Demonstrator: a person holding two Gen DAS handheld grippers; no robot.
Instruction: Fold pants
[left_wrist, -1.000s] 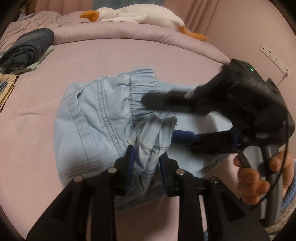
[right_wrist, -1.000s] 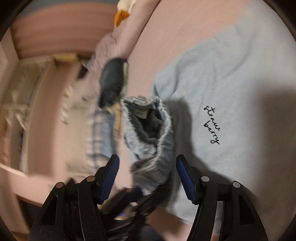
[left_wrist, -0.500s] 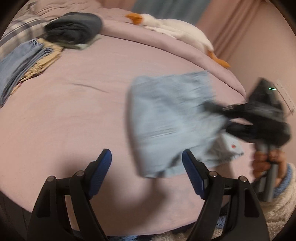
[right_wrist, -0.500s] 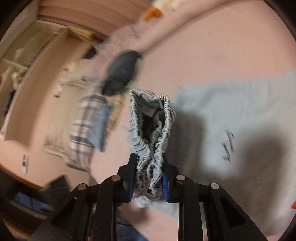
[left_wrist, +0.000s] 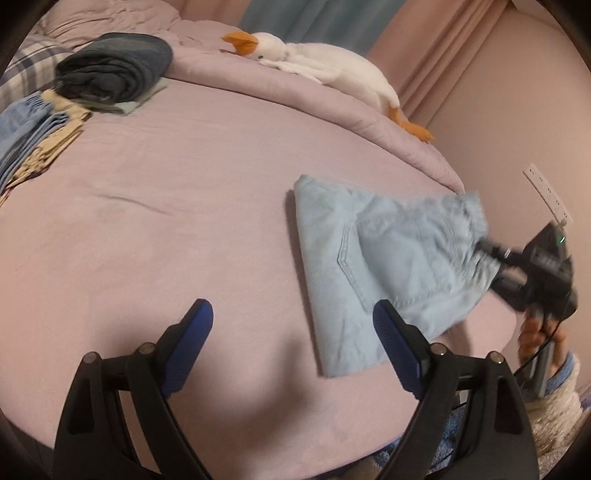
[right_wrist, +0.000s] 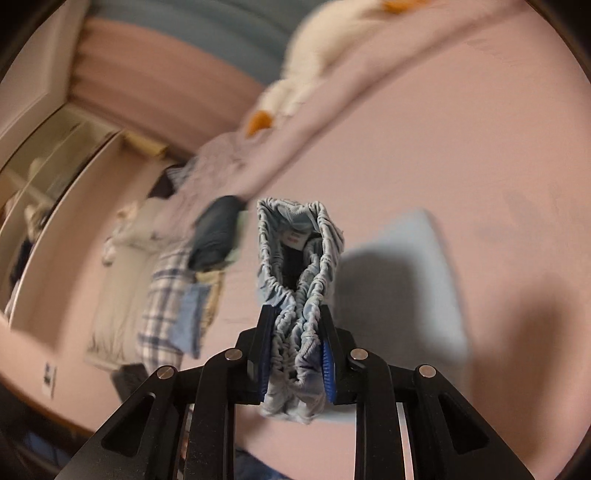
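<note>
Pants (left_wrist: 384, 266): light blue, on bed (left_wrist: 184, 206), ahead-right of left gripper (left_wrist: 291, 343), whose jaws stand wide apart, empty. Right gripper (right_wrist: 297, 354): clamped on the gathered waistband (right_wrist: 299, 258), lifting that end.

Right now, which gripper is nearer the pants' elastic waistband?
Right. The right gripper is shut on the waistband itself; the left gripper hangs open over the bed, apart from the pants.

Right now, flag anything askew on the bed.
The pants lie half folded and skewed: the right gripper pinches the bunched waistband off the bed. The left gripper is open, holding nothing.
</note>
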